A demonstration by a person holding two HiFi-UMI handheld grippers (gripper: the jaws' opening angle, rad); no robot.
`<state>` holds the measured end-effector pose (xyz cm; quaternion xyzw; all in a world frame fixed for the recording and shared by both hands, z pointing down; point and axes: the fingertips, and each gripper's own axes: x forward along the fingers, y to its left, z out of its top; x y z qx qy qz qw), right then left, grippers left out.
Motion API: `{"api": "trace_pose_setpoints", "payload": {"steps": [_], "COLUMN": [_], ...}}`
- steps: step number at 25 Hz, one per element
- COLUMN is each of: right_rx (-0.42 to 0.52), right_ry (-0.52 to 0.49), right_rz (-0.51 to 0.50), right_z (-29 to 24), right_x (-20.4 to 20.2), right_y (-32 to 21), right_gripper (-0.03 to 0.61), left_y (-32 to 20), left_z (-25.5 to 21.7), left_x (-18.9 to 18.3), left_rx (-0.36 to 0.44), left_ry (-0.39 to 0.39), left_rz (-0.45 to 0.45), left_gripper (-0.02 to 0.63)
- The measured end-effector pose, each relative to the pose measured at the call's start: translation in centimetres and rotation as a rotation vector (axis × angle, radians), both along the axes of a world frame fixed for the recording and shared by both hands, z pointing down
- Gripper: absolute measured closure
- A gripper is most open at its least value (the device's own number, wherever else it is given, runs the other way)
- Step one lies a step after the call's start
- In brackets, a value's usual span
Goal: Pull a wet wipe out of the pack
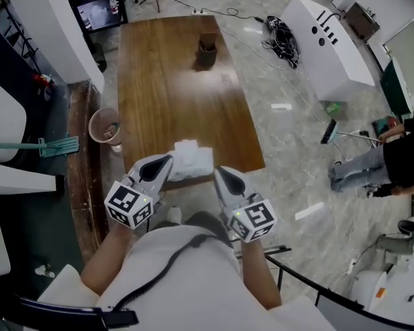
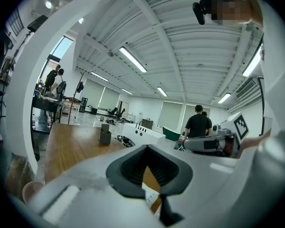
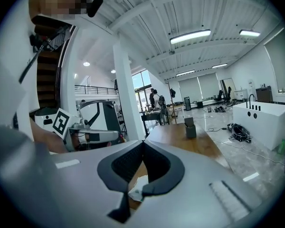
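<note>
Extraction is judged not yet begun: the pack (image 1: 191,158) is found at the table's (image 1: 165,81) near edge, flanked by the left gripper (image 1: 168,160) and right gripper (image 1: 218,172) (both closed tight, nothing held), the pull itself outstanding.

pale shirt (image 1: 193,281) with black cable (image 1: 167,271); left gripper (image 1: 168,160) and right gripper (image 1: 218,172) white, with marker cubes (image 1: 130,204).

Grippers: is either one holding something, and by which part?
Nothing is held. The left gripper and right gripper are shut and empty, either side of the wet wipe pack.
</note>
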<state>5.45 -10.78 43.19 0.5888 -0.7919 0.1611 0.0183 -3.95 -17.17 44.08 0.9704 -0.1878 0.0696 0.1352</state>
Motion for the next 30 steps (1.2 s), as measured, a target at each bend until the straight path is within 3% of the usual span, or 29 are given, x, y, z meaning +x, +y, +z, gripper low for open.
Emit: {"api": "trace_pose_setpoints", "payload": {"steps": [9, 15, 30], "right_rx": [-0.015, 0.012, -0.203], "right_ry": [0.013, 0.125, 0.25], "right_rz": [-0.064, -0.148, -0.418], "right_z": [1.1, 4.6, 15.8], "right_x": [-0.5, -0.1, -1.3], "right_y": [-2.6, -4.7, -6.6], "right_gripper": [0.571, 0.571, 0.569], "left_y": [-1.5, -2.1, -1.6], "left_z": [1.4, 3.2, 9.6], "left_x": [-0.4, -0.1, 2.8], "left_rx": [0.002, 0.011, -0.075], "left_ry": [-0.04, -0.088, -0.182], "left_rz": [-0.043, -0.107, -0.178], "left_gripper": [0.611, 0.609, 0.609]}}
